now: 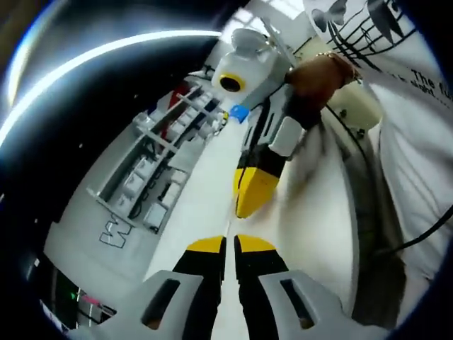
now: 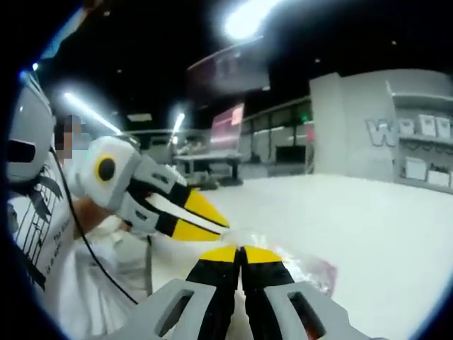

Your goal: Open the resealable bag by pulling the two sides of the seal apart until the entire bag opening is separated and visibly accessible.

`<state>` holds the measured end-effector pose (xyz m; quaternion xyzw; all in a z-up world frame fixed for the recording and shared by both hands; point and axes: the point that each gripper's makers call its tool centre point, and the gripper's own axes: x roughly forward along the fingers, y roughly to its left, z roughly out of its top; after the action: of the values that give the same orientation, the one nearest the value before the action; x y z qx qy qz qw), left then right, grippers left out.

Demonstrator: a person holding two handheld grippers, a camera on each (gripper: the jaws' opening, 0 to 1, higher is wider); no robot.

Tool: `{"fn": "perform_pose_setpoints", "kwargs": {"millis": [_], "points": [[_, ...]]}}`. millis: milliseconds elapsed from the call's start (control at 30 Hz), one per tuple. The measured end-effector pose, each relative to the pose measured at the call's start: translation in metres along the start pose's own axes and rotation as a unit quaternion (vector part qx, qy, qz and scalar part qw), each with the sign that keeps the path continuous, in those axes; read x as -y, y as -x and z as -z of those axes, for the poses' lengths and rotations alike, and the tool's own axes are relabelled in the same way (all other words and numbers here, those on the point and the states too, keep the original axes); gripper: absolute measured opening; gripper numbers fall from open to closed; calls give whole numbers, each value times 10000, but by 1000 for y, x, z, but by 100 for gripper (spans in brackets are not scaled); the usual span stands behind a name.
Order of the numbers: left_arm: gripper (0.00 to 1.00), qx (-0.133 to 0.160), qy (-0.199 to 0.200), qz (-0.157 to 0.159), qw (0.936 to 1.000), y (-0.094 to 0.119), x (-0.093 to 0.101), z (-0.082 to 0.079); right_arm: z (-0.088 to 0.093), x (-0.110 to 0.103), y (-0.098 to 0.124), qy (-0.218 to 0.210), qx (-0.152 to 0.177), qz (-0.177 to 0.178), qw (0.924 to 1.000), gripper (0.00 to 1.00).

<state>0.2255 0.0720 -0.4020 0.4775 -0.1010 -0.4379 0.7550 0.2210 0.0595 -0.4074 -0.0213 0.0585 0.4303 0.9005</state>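
The resealable bag point(image 2: 306, 273) is clear plastic with a pinkish edge and lies crumpled on the white table just past my right gripper point(image 2: 241, 253), whose yellow-tipped jaws are shut on its film. In the left gripper view my left gripper point(image 1: 230, 244) is shut too, with a thin clear edge of the bag point(image 1: 229, 225) running up from between its tips. The right gripper point(image 1: 249, 195) comes down from the upper right, held by a hand point(image 1: 318, 74), its tips just above mine. Seen from the right gripper view, the left gripper point(image 2: 212, 221) reaches in from the left, its tips almost touching mine.
The white table point(image 2: 375, 227) spreads out beyond the bag. A grey rack of white boxes point(image 1: 152, 173) stands along its far side, and a white wall with large letters point(image 2: 396, 131) lies behind. A person in a white printed shirt point(image 1: 417, 142) stands close by.
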Motion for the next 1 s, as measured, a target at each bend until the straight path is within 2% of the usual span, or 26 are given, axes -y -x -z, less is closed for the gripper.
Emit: {"fn": "perform_pose_setpoints", "kwargs": {"millis": [700, 1000], "points": [[5, -30, -408, 156, 9990, -6, 2, -4, -2, -2, -1, -76, 22, -87, 9999, 0], [1, -69, -524, 119, 9985, -6, 0, -4, -2, -4, -1, -165, 28, -141, 9998, 0]]}}
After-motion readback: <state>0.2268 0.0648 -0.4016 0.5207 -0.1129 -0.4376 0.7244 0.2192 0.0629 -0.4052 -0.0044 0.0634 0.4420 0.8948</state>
